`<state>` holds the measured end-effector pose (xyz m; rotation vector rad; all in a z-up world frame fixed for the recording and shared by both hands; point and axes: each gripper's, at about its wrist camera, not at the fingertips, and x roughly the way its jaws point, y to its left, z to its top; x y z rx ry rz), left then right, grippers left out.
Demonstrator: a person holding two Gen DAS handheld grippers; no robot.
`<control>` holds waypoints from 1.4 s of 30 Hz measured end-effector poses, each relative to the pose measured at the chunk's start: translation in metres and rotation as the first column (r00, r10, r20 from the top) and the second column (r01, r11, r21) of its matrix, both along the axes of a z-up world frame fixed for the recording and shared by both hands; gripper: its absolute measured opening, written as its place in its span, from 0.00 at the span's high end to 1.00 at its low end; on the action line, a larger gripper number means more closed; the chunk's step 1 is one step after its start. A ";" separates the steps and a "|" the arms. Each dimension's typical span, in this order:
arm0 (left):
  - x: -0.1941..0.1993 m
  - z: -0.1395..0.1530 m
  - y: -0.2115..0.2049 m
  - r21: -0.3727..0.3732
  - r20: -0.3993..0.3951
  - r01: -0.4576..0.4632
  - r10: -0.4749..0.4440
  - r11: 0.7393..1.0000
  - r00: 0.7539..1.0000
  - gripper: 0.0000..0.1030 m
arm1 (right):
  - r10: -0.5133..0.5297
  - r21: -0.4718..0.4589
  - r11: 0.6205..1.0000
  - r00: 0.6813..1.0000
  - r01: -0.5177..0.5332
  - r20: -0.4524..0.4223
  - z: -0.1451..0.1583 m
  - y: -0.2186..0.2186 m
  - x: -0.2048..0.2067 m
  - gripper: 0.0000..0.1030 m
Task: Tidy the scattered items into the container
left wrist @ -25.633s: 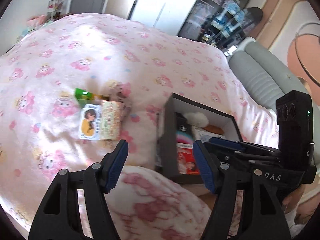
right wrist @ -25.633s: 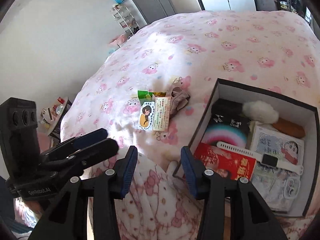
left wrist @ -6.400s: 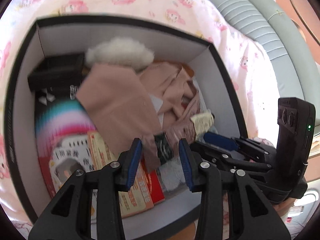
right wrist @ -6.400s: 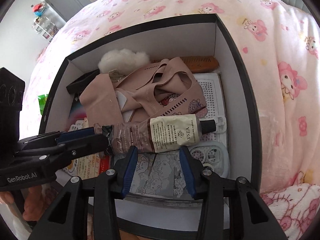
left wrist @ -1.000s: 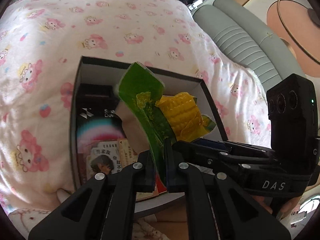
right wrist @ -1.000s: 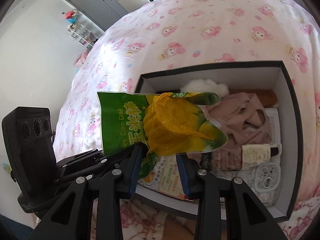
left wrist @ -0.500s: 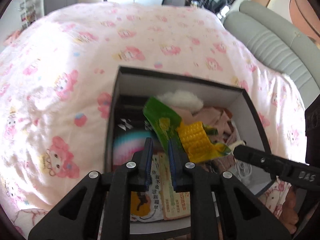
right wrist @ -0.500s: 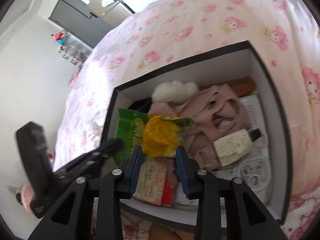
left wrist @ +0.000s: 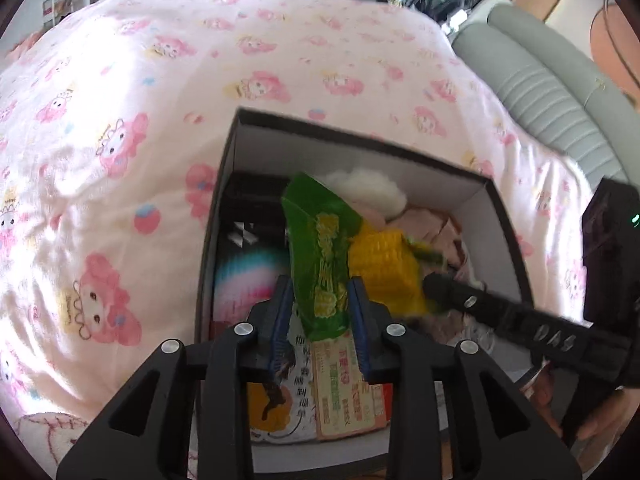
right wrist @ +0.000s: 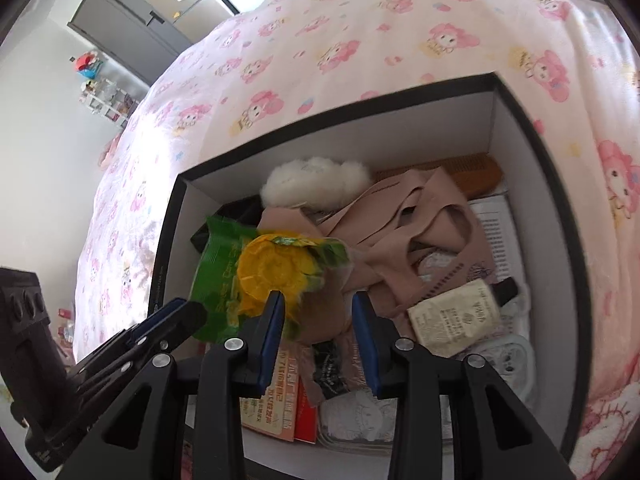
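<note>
The left gripper has just been opening; the corn bag sits loosely between its jaws. The bag's long side points toward the frame's top, over the box. The right gripper is open, holding nothing.

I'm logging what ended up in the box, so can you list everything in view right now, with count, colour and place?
box: one, black outside, white inside, on the bed
bedspread: one, pink with cartoon print, under the box
corn snack bag: one, green and yellow, in the box's left part, between the left gripper's pads
fluffy puff: one, white, at the far wall
beige garment: one, mid box
comb: one, brown, far right corner
cream tube: one, off-white with dark cap, right side
printed cards: several, near wall
left gripper: black, blue pads, jaws just opening around the bag
right gripper: black, blue pads, open over the box
</note>
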<state>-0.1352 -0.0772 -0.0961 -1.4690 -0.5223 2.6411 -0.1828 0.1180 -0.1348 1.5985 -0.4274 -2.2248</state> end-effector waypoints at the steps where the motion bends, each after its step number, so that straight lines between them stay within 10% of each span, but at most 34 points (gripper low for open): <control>1: 0.004 0.007 -0.001 0.002 -0.047 -0.006 0.006 1.000 0.999 0.74 | 0.017 -0.008 1.000 1.000 -0.017 -0.003 0.000 -0.004 0.000 0.69; 6: 0.014 0.019 0.000 0.025 -0.129 0.020 -0.016 0.999 0.991 0.74 | 0.094 -0.050 0.994 0.994 -0.096 -0.048 0.008 -0.026 -0.004 0.69; 16: -0.046 -0.022 0.031 -0.024 0.171 0.125 -0.119 0.992 0.978 0.76 | -0.025 -0.007 1.000 0.999 0.025 -0.021 0.010 -0.006 0.005 0.70; 23: -0.044 -0.041 0.017 0.118 0.187 0.103 -0.124 0.988 0.975 0.75 | -0.036 0.000 0.999 0.999 0.036 -0.004 -0.008 -0.006 -0.011 0.70; 34: -0.039 -0.031 0.017 0.088 0.117 0.098 -0.108 0.991 0.987 0.72 | -0.012 0.089 0.996 0.998 0.018 -0.063 0.009 -0.008 -0.013 0.68; 39: -0.018 0.016 0.026 -0.054 -0.037 0.088 -0.090 0.995 0.995 0.33 | -0.010 0.195 0.980 0.985 0.044 -0.172 0.047 -0.004 0.011 0.64; 42: -0.006 0.055 0.025 -0.122 -0.141 0.036 -0.053 0.992 0.989 0.13 | -0.016 0.283 0.954 0.960 0.098 -0.279 0.083 0.004 0.033 0.44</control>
